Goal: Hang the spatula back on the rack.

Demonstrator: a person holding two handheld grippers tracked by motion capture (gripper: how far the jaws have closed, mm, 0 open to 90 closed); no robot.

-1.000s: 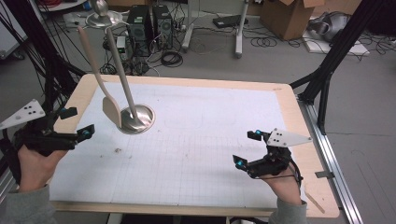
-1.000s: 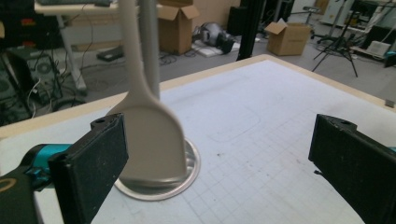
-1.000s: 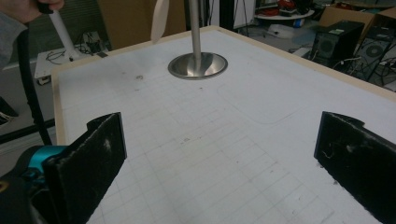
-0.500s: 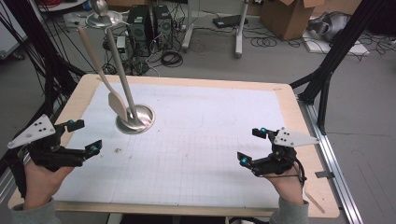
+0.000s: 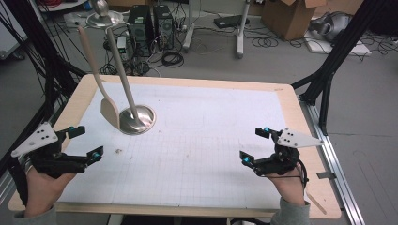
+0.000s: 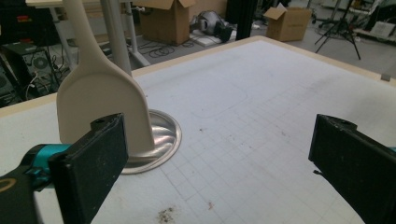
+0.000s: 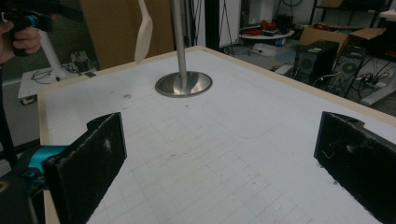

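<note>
A steel stand with a round base (image 5: 137, 119) (image 6: 159, 142) (image 7: 183, 84) and a thin upright pole (image 5: 122, 70) rises from the back left of the table. From its top hangs a cream spatula (image 5: 109, 112) (image 6: 100, 102) (image 7: 144, 32), its blade just above the base. My left gripper (image 5: 86, 143) (image 6: 219, 172) is open at the left edge, a short way in front of the spatula, with nothing between its jaws. Over the right side my right gripper (image 5: 256, 144) (image 7: 219, 163) stands open and empty too.
A white grid mat (image 5: 197, 140) covers the wooden table (image 5: 309, 126). A few dark crumbs (image 5: 117, 151) lie on the mat near the left gripper. Black frame legs (image 5: 328, 70), computer towers (image 5: 148, 26), cables and cardboard boxes (image 5: 286, 16) stand on the floor beyond.
My left gripper has moved toward the front of the table and a little inward, then drifted right. The right gripper has shifted slightly. Both stay open.
</note>
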